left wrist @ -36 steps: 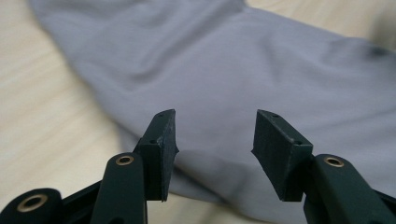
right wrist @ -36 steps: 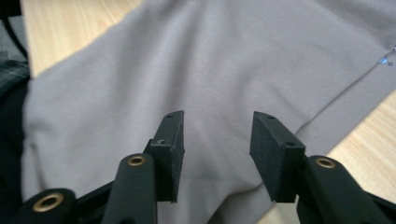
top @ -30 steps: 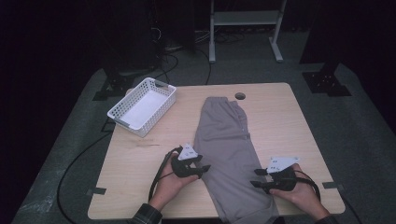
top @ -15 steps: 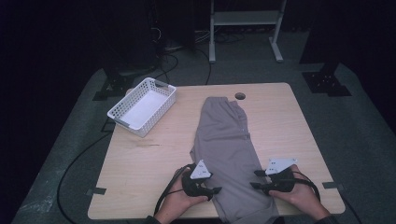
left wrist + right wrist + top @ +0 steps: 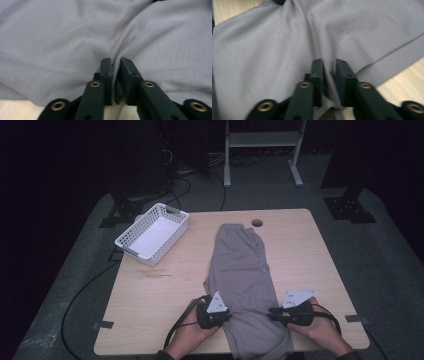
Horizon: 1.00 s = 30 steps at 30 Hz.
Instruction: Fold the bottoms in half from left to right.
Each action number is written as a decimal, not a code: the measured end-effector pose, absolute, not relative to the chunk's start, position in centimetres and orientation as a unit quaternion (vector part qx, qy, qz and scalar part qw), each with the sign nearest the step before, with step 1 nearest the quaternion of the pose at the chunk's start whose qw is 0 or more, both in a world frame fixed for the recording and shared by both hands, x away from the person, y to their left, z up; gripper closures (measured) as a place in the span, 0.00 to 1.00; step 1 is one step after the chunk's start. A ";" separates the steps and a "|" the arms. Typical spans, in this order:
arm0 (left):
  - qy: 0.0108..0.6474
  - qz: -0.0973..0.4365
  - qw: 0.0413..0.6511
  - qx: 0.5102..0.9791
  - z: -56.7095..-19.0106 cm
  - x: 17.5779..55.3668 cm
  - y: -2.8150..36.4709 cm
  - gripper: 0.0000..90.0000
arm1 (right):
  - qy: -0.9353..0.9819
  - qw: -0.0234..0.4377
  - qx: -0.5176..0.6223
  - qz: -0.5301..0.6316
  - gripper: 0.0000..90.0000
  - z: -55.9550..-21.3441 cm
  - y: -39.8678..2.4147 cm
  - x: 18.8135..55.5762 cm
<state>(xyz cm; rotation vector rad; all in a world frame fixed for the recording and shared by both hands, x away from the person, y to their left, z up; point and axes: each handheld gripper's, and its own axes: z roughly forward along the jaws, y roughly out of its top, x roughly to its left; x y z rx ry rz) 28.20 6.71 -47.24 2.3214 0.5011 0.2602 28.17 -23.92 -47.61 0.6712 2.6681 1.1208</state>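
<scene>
Jaws pinch grey trousers (image 5: 243, 285); white basket (image 5: 131, 246) seemingly empty.

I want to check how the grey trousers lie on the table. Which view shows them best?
The high view: the grey trousers show nearly full length, waist end far, near end over the table edge. The left and right gripper views give only close-up folds of the cloth pinched in each claw.
</scene>
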 end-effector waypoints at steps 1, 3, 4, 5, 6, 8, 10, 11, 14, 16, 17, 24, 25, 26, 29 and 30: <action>0.196 0.104 0.366 0.904 -47.2 28.4 6.7 0.90 | 0.895 0.084 0.224 0.377 0.93 -47.6 -23.8 28.2; 0.197 0.108 0.361 0.905 -47.1 28.9 6.7 0.91 | 0.896 0.080 0.224 0.375 0.95 -47.6 -23.6 28.4; 0.200 0.111 0.359 0.905 -47.1 29.2 6.8 0.92 | 0.896 0.078 0.225 0.374 0.95 -47.5 -23.5 28.6; 0.203 0.115 0.358 0.904 -47.1 29.8 6.8 0.92 | 0.897 0.077 0.225 0.373 0.96 -47.5 -23.4 28.8; 0.207 0.119 0.358 0.903 -47.1 30.2 6.9 0.92 | 0.897 0.077 0.225 0.373 0.96 -47.5 -23.2 29.1; 0.212 0.118 0.359 0.901 -47.1 31.2 7.1 0.92 | 0.897 0.075 0.226 0.373 0.96 -47.5 -23.0 29.6; 0.218 0.117 0.361 0.899 -47.1 32.0 7.2 0.92 | 0.898 0.077 0.224 0.370 0.96 -47.4 -22.7 30.2; 0.220 0.120 0.362 0.898 -47.2 32.5 7.3 0.91 | 0.898 0.077 0.225 0.369 0.96 -47.4 -22.6 30.4; 0.225 0.124 0.359 0.897 -47.1 33.4 7.2 0.91 | 0.902 0.083 0.228 0.358 0.96 -47.2 -22.3 31.5; 0.225 0.132 0.355 0.898 -47.1 34.1 7.0 0.91 | 0.903 0.088 0.229 0.352 0.96 -47.1 -22.0 32.2; 0.226 0.136 0.355 0.897 -47.1 34.5 7.0 0.91 | 0.904 0.090 0.230 0.349 0.96 -47.1 -21.9 32.6; 0.243 0.150 0.351 0.892 -47.1 38.2 7.1 0.90 | 0.899 0.096 0.247 0.350 0.96 -47.0 -21.5 36.2; 0.245 0.150 0.351 0.891 -47.1 38.7 7.1 0.90 | 0.897 0.097 0.253 0.349 0.96 -47.0 -21.4 36.8; 0.246 0.151 0.351 0.891 -47.1 39.1 7.1 0.90 | 0.897 0.099 0.253 0.350 0.96 -47.0 -21.4 37.4; 0.257 0.153 0.351 0.888 -47.1 40.6 7.2 0.89 | 0.894 0.100 0.261 0.351 0.96 -47.1 -21.2 39.0; 0.259 0.153 0.350 0.887 -47.1 41.1 7.2 0.89 | 0.892 0.099 0.264 0.352 0.96 -47.1 -21.1 39.4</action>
